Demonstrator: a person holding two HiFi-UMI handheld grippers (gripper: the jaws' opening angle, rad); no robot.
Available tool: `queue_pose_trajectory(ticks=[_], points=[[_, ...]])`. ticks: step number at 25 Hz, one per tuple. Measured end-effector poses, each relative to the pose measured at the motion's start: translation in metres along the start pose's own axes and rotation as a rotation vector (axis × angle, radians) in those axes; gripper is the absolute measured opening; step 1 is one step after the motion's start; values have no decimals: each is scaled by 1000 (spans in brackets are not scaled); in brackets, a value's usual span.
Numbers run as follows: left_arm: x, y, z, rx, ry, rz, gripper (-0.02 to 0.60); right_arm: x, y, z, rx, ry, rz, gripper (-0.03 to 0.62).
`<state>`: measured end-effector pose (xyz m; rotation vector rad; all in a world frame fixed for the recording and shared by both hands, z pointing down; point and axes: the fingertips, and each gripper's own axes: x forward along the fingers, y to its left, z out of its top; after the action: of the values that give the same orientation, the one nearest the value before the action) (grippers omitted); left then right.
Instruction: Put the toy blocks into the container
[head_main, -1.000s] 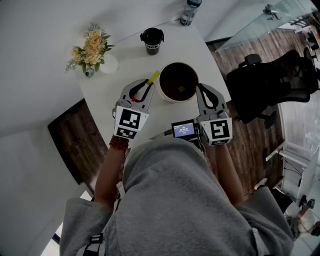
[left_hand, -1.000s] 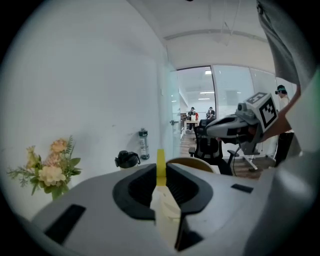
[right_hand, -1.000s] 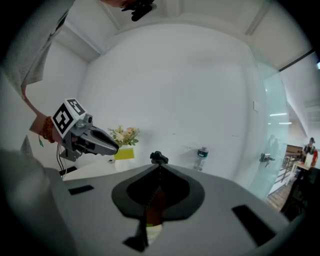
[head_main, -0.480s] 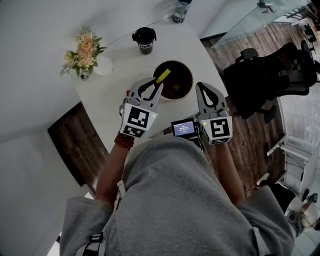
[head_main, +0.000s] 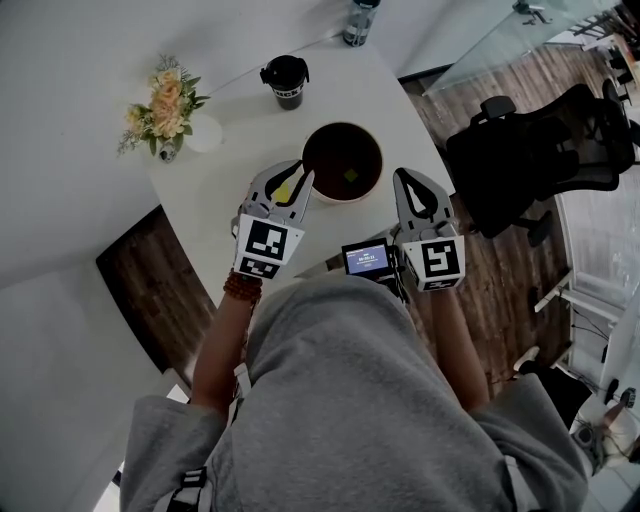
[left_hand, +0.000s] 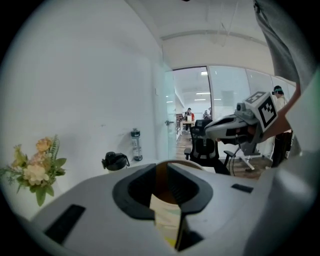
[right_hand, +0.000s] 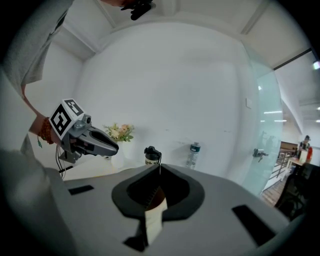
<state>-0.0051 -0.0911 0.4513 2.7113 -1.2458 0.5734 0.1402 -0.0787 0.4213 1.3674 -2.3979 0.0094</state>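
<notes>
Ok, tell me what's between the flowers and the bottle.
The black cup stands between the flowers and the bottle, nothing else; the head view shows it best.

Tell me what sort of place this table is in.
Most likely an office. A black swivel office chair stands beside the white table, glass partition walls close off the room, and more chairs show beyond the glass.

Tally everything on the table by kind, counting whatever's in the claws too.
1 brown bowl
2 toy blocks: yellow block in the left claw, small block inside the brown bowl
1 black lidded cup
1 water bottle
1 bunch of flowers
Total: 6
</notes>
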Motion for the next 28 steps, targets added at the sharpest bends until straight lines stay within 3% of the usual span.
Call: queue_pose_trajectory(ticks=[5,10,13,20,28], points=[[-25,37,-30,-74,37,105,67,4,1,5,-1,-5,6,5],[-75,79,-88,-159,114,258,67,7,4,1,-3,2,22,5],[-101,83,-130,-188,190,287,75,10,8,1,-7,4,36,5],[-127,26,-220,-178,402,165,106,24,24,10,-35,3,84,5],[-121,-59,-278,-252,572,-63,166,30,44,14,-60,36,147,5]])
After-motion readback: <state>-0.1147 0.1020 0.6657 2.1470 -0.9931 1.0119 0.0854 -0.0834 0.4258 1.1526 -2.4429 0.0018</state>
